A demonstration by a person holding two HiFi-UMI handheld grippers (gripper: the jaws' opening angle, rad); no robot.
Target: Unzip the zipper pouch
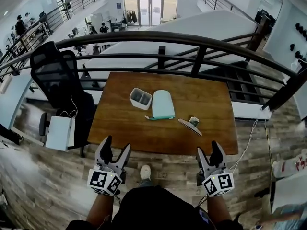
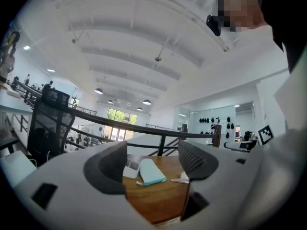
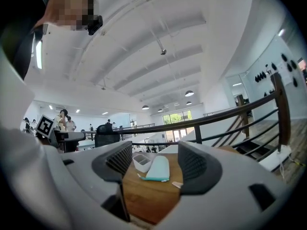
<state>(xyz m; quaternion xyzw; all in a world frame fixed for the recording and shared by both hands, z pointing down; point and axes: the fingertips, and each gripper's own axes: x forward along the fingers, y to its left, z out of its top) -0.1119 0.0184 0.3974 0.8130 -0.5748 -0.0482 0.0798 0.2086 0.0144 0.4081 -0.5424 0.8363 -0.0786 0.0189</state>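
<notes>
A pale mint zipper pouch point(image 1: 163, 104) lies flat near the middle of the brown wooden table point(image 1: 211, 128), its teal zipper edge toward me. It also shows between the jaws in the left gripper view point(image 2: 151, 171) and the right gripper view point(image 3: 159, 168). My left gripper point(image 1: 114, 150) and right gripper point(image 1: 210, 153) hover short of the table's near edge, well apart from the pouch. Both stand open with nothing between their fingers.
A small white two-slot box point(image 1: 140, 98) stands just left of the pouch. A flat grey piece with a small object on it point(image 1: 191, 124) lies to the right. A black office chair point(image 1: 60, 75) sits left of the table; a dark railing point(image 1: 192, 44) runs behind.
</notes>
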